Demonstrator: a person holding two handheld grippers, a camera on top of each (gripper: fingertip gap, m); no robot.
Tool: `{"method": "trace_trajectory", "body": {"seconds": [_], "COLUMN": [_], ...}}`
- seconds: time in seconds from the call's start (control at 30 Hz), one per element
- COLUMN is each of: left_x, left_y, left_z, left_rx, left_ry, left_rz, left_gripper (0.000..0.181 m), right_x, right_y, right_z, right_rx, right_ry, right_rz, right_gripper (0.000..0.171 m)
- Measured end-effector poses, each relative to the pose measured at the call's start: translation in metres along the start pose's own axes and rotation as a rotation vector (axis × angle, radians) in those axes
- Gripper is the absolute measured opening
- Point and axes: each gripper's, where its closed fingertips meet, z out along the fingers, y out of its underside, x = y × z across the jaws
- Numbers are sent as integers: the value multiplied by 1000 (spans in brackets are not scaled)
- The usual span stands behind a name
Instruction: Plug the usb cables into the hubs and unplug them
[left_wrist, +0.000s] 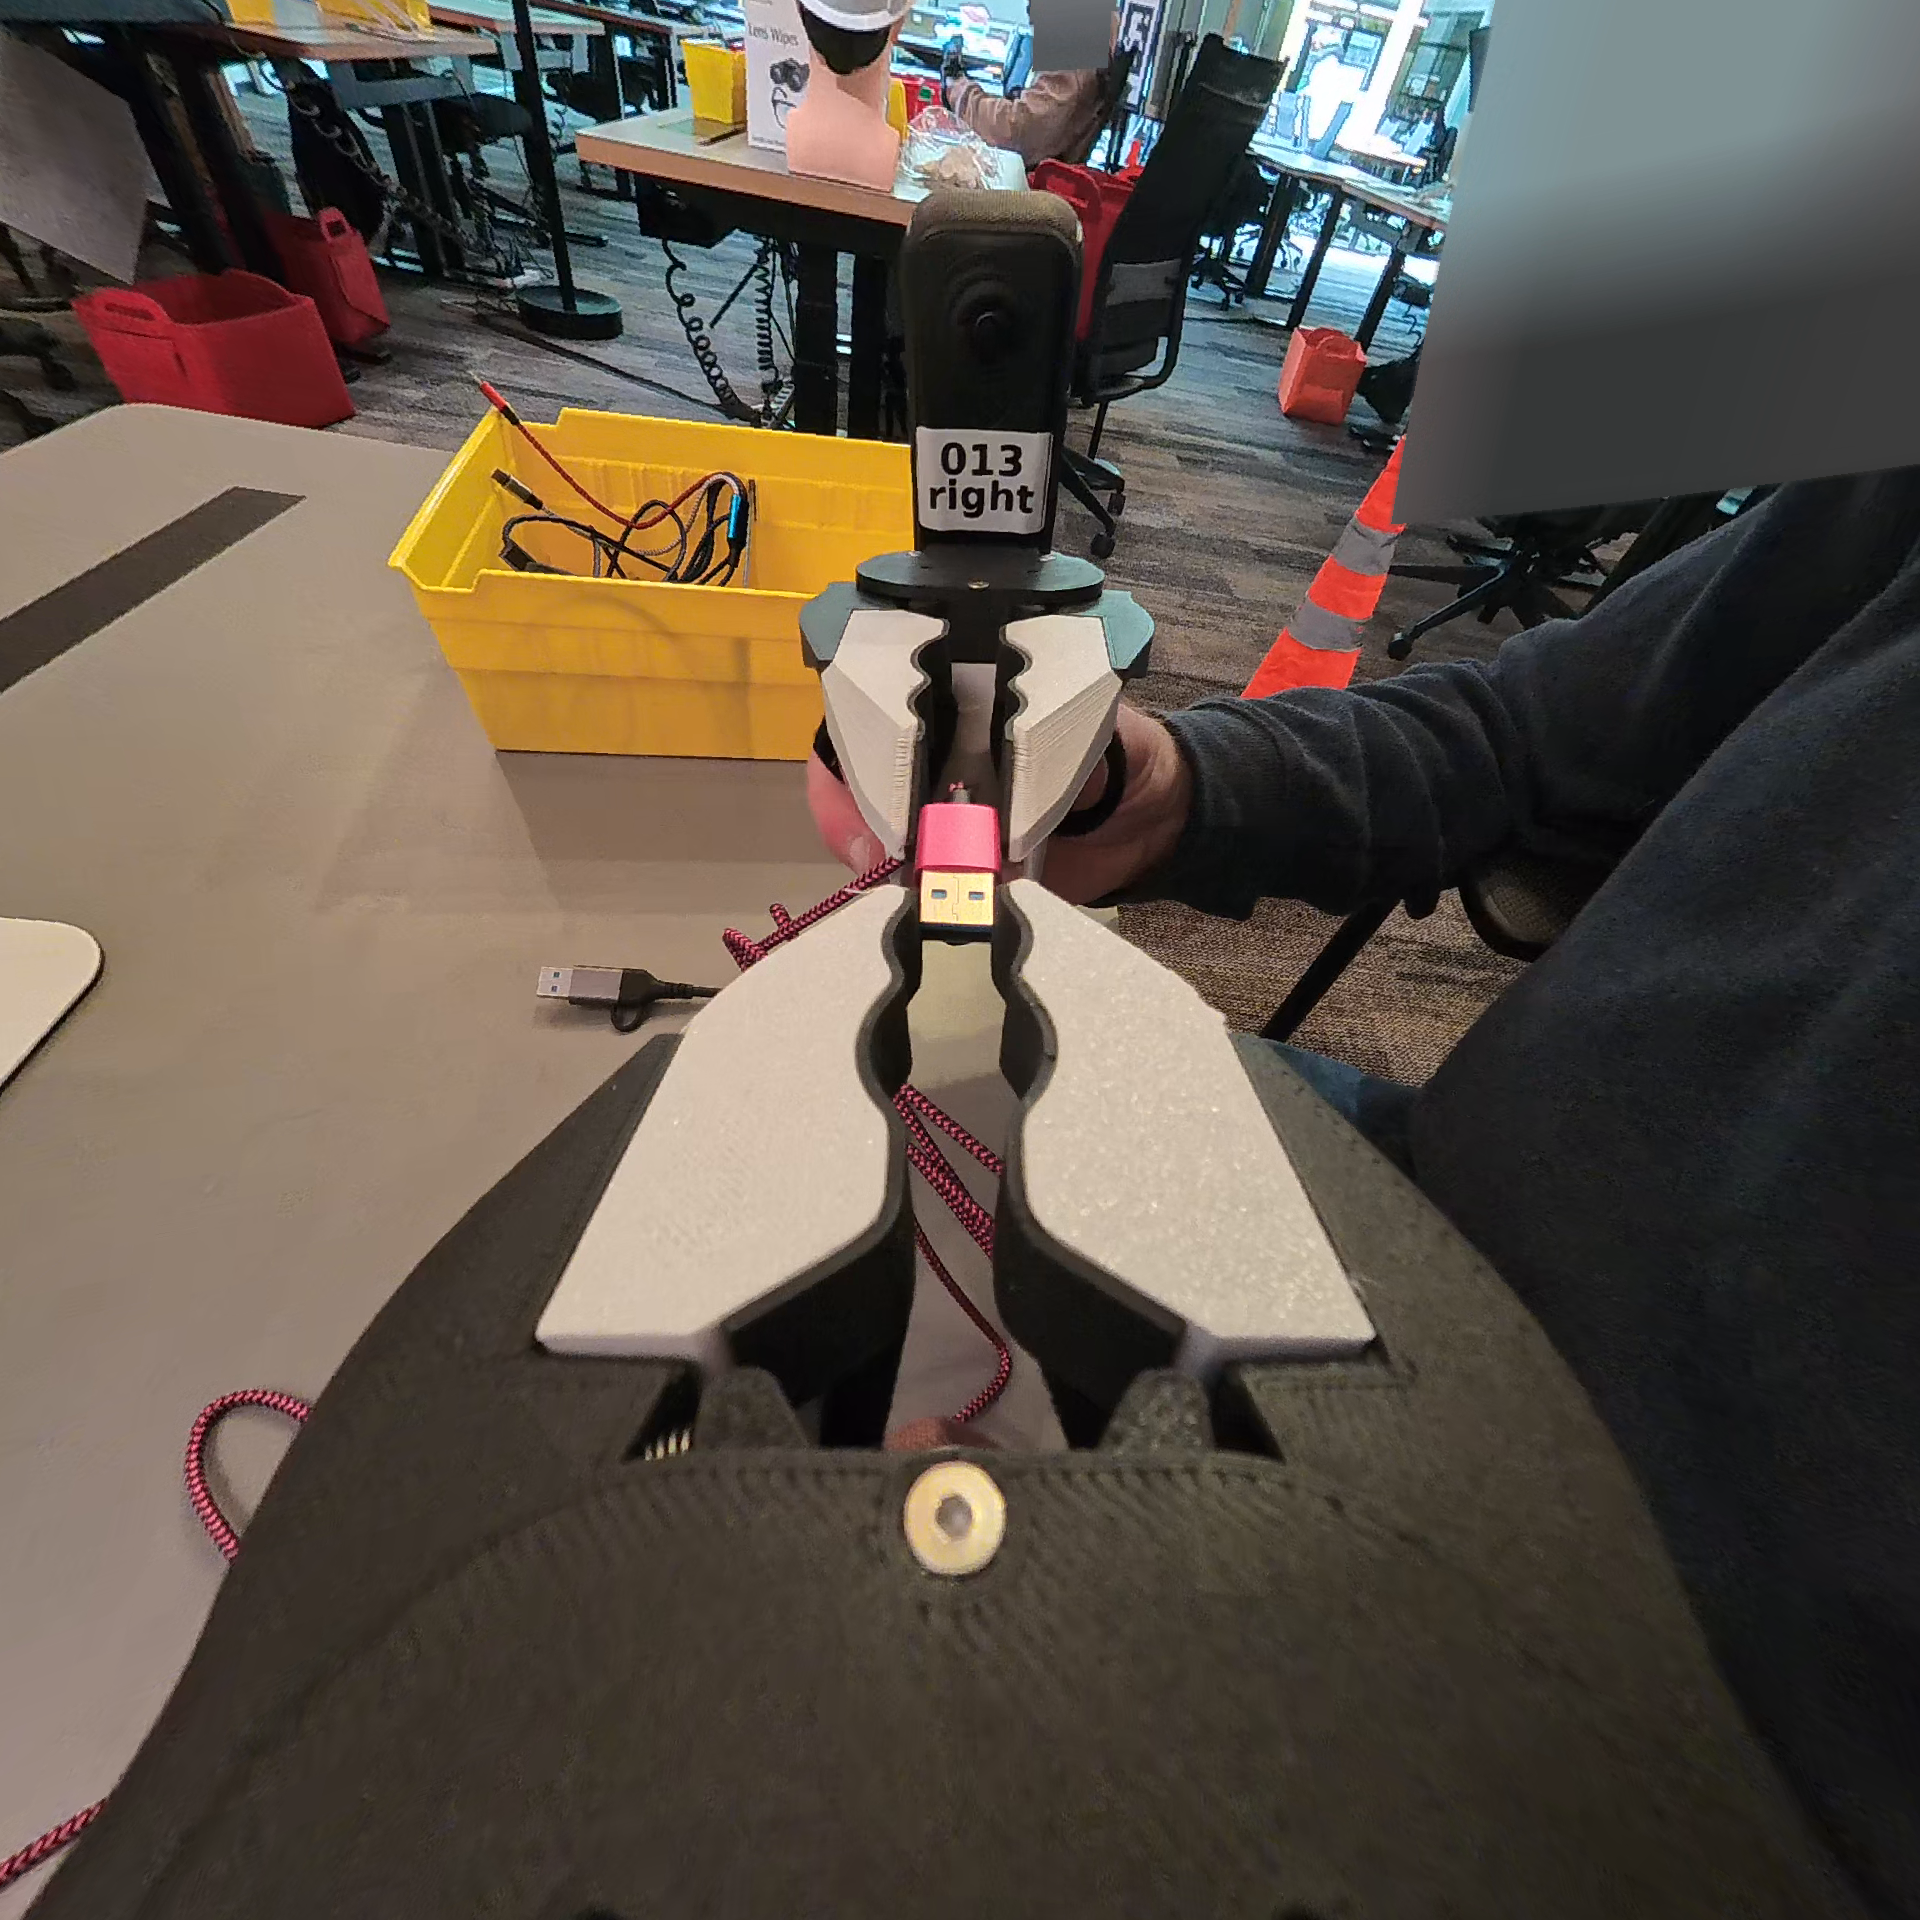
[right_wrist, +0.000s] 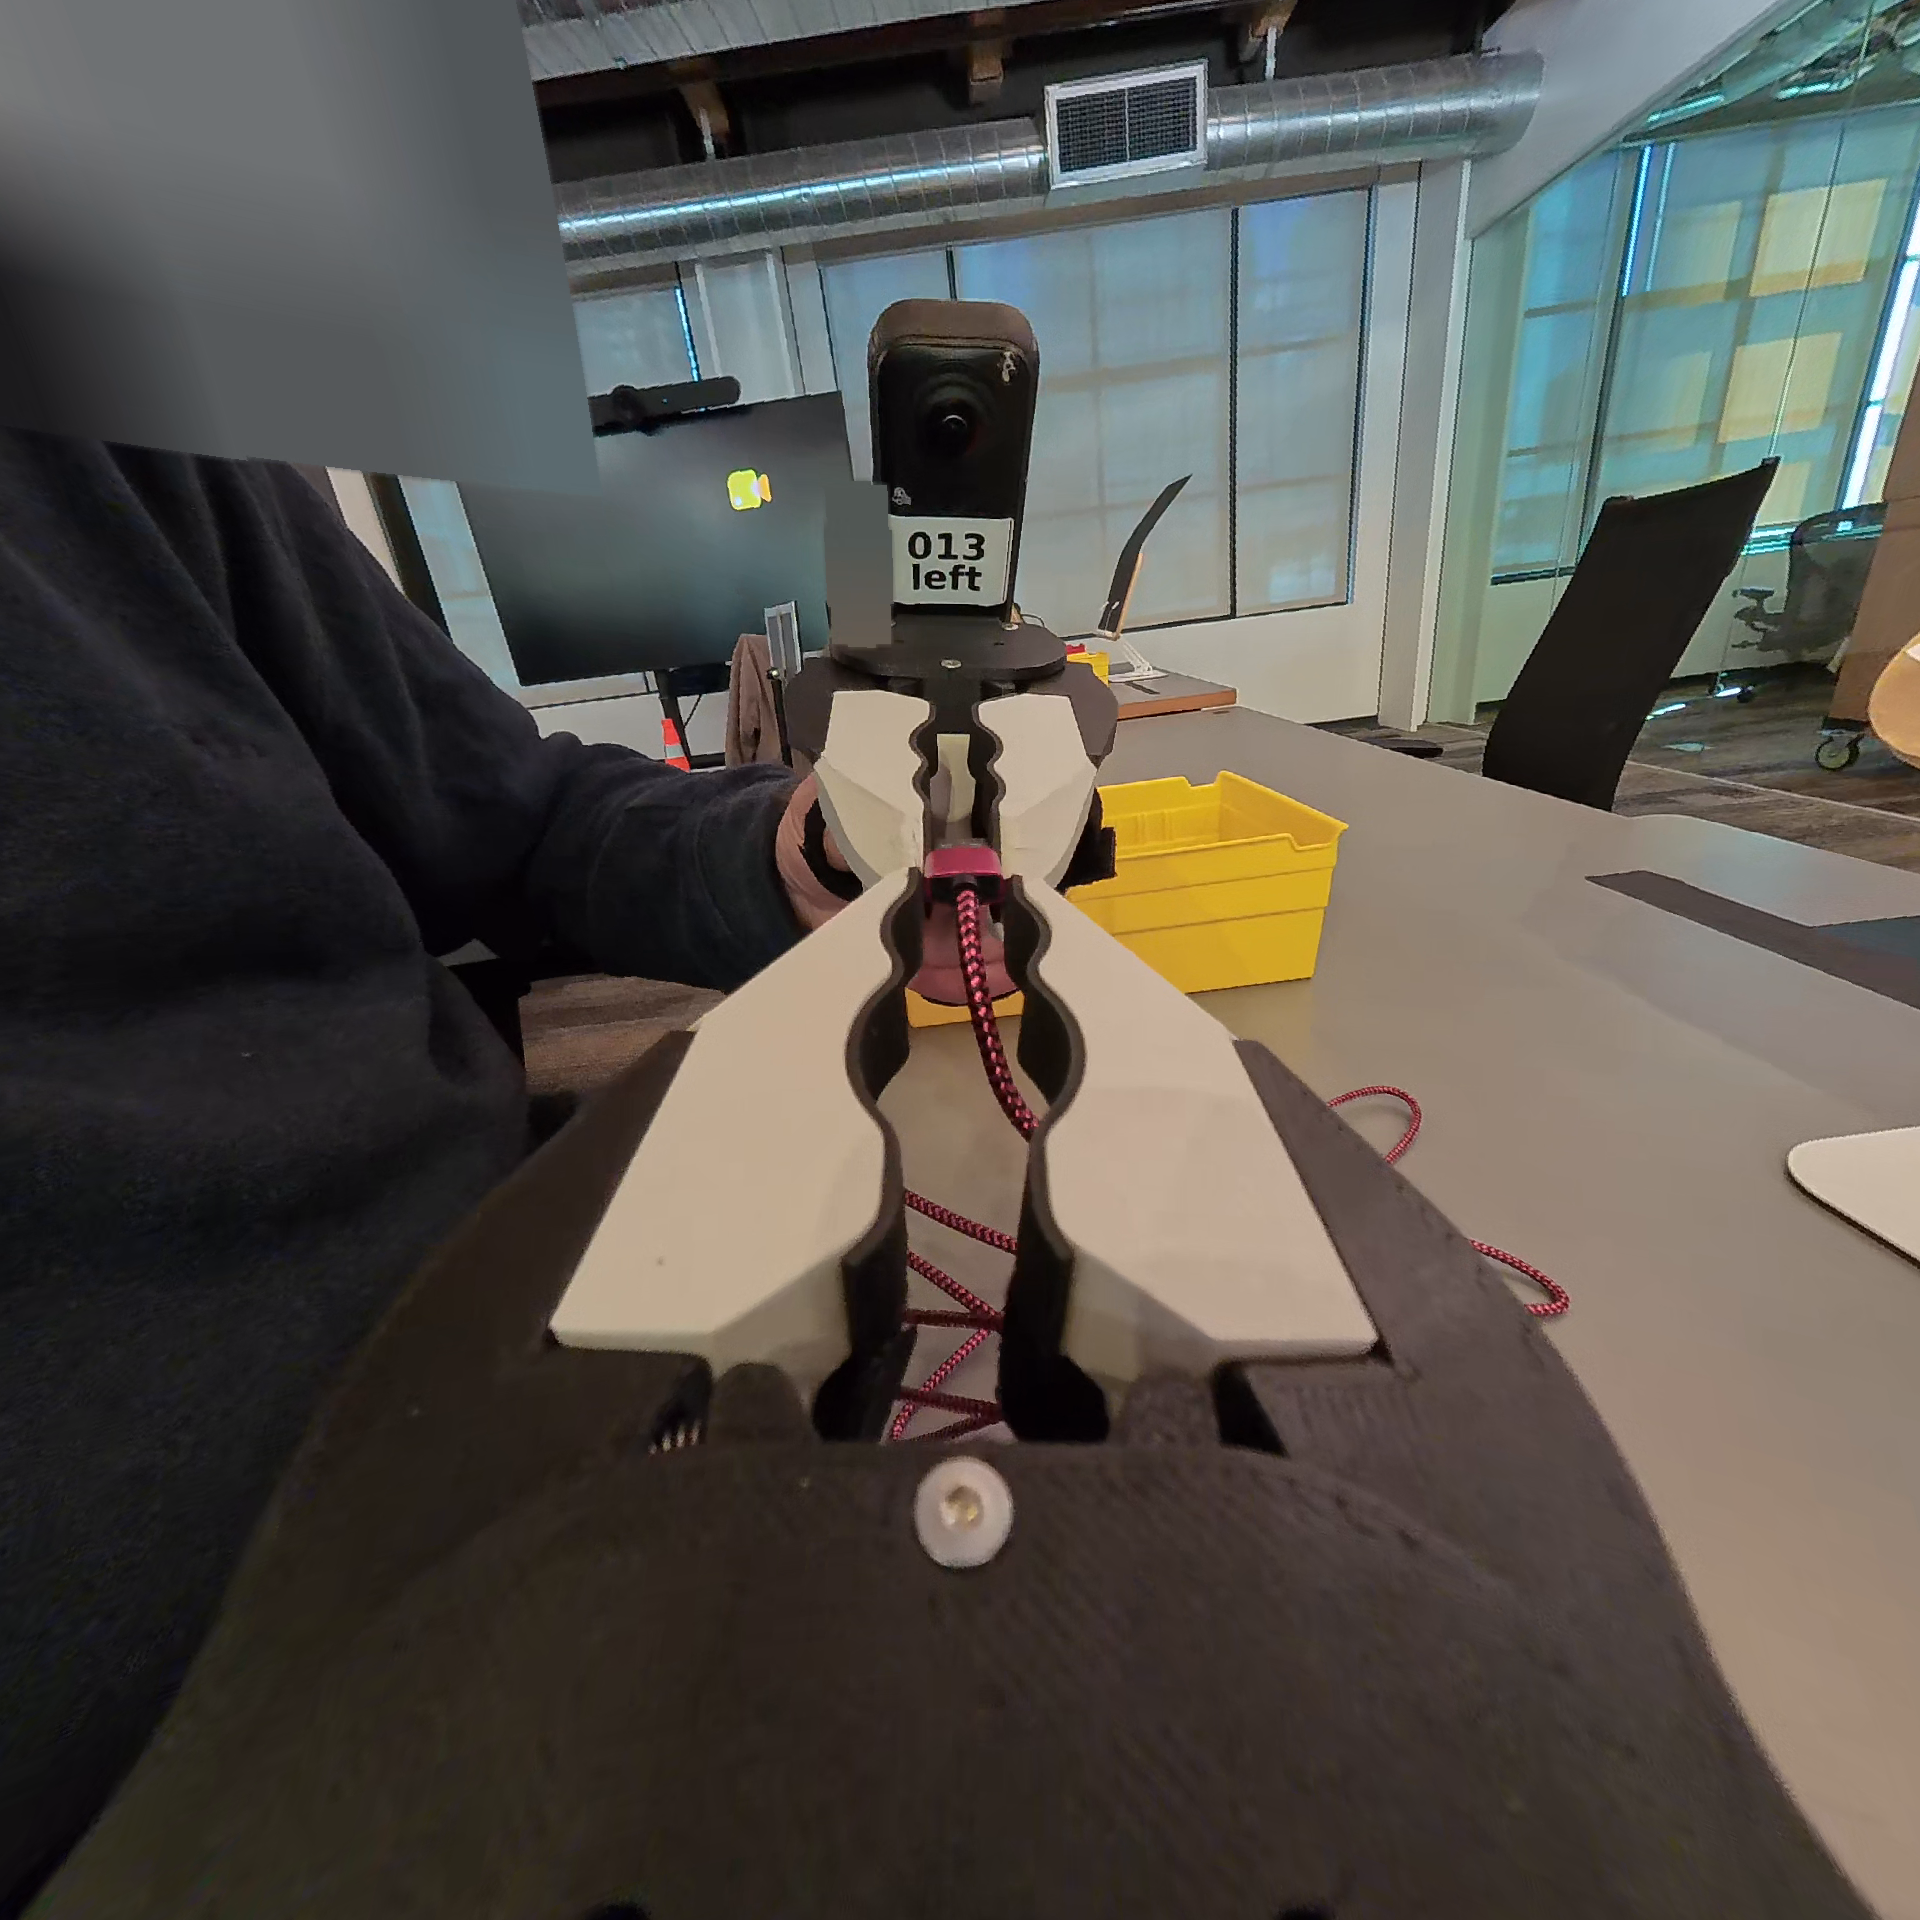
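Both jaws meet nose to nose above the grey table (left_wrist: 260, 831): right gripper (left_wrist: 958, 821) clenched on the pink plug (left_wrist: 958, 844), left gripper (left_wrist: 956, 925) closed around its gold metal tip. Judged light and rigid at the shell, limp along the braided cable (right_wrist: 982, 1013); grip the shell. Beyond, each camera (left_wrist: 987, 343) bears a white label, wording withheld.

The two grippers are facing tip to tip, leaving no gap between them. A yellow bin (left_wrist: 623, 644) is blocking the table's (left_wrist: 260, 831) far side; a grey cable (left_wrist: 613, 987) is lying left.
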Motion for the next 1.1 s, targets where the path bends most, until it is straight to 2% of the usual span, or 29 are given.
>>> {"method": "trace_trajectory", "body": {"seconds": [0.3,0.47,0.67,0.77,0.97,1.1], "left_x": [0,-7,-6,-20,-37,-56], "left_y": [3,1,2,2,61,107], "left_z": [-1,-10,-8,-17,-13,-5], "left_rx": [-7,-9,-81,-121,-425,-647], "left_ry": [40,8,-29,-90,-153,-174], "left_rz": [-51,-47,38,62,36,95], "left_gripper": [16,20,17,20,33,37], "right_x": [1,2,2,5,11,9], "right_y": [5,8,10,9,3,7], "right_z": [-2,-7,-8,-15,-38,-47], "right_rx": [-35,-65,-98,-104,-77,-78], "right_ry": [6,12,21,46,101,109], "right_rz": [-14,-19,-42,-55,-64,-54], "right_gripper": [12,13,13,13,13,13]}}
